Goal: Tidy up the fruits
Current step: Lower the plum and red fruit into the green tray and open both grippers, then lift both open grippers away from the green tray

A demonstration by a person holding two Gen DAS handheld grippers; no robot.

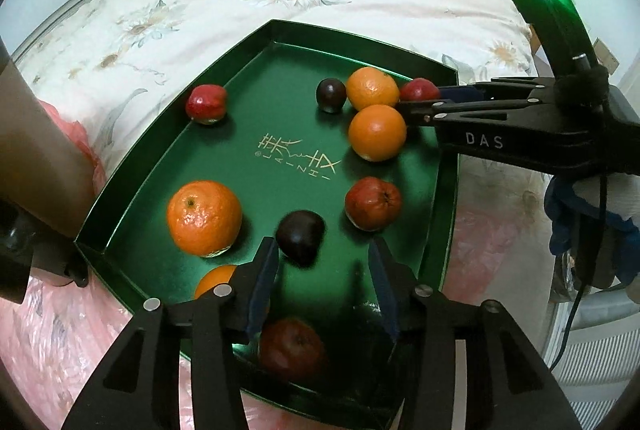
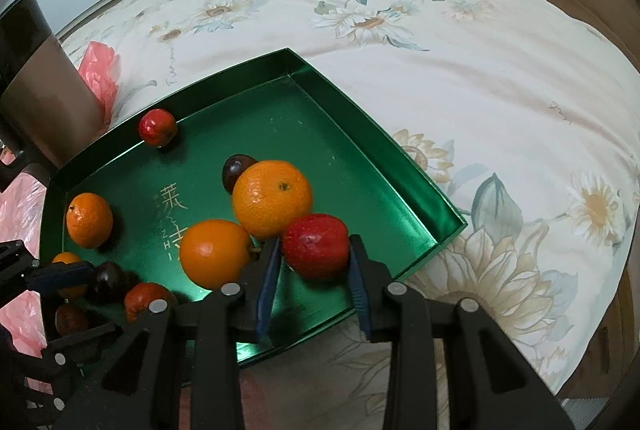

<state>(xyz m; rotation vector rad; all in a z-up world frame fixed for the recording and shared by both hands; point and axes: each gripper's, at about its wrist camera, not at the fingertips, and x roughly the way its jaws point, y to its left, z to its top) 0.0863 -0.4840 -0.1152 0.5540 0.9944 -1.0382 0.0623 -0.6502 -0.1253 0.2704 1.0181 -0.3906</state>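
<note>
Green tray (image 1: 448, 190) has fruit scattered unsorted; the right gripper (image 2: 314, 262) brackets a red apple (image 2: 316, 244), grip uncertain, and the left gripper (image 1: 324, 270) stands parted, empty.

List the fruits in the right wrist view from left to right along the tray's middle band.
Small orange → front orange → big orange → red apple, between the right gripper fingers, on the green tray.

Bed with a cream sunflower-print quilt (image 2: 460, 42); resting directly on it, a shiny green metal tray (image 2: 360, 150), plus crumpled pink plastic sheeting (image 1: 52, 326) spread at the near left.
</note>
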